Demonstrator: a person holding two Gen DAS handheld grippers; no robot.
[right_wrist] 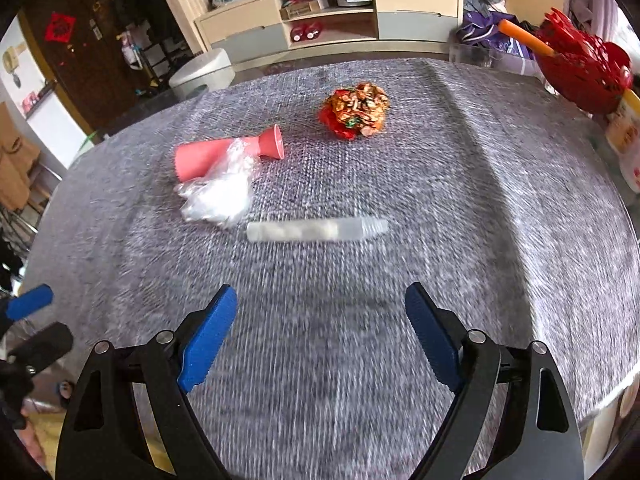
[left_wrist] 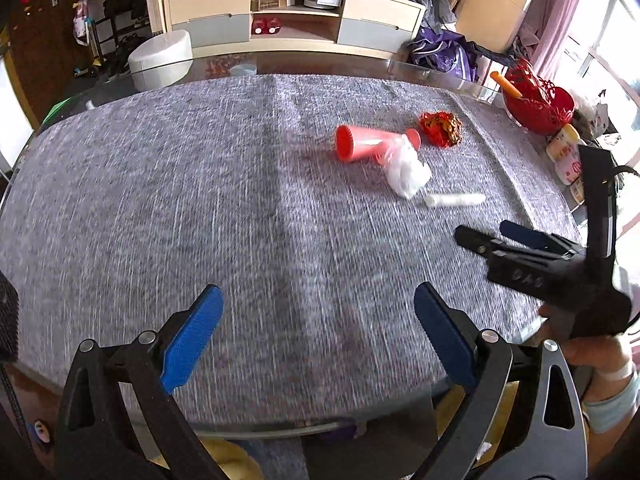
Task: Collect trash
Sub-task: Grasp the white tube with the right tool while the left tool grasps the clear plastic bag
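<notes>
On grey cloth (right_wrist: 440,200) | tube (right_wrist: 316,229) lies crosswise, tip right | both claws (right_wrist: 320,328) (left_wrist: 318,324) released, empty

A grey woven cloth (left_wrist: 200,184) covers the round glass-edged table (left_wrist: 404,65). At the table's right edge stands a red openwork plastic basket (left_wrist: 540,104) with an orange stick (left_wrist: 506,83) poking out of it, and just beside it a pale yellow-capped bottle (left_wrist: 566,152). Beyond the table a white round stool (left_wrist: 162,58) sits on the floor before a long beige and grey cabinet (left_wrist: 296,12) with open shelves. A heap of purple fabric (left_wrist: 440,54) lies at the cabinet's right end, near a pink curtain (left_wrist: 560,20)
</notes>
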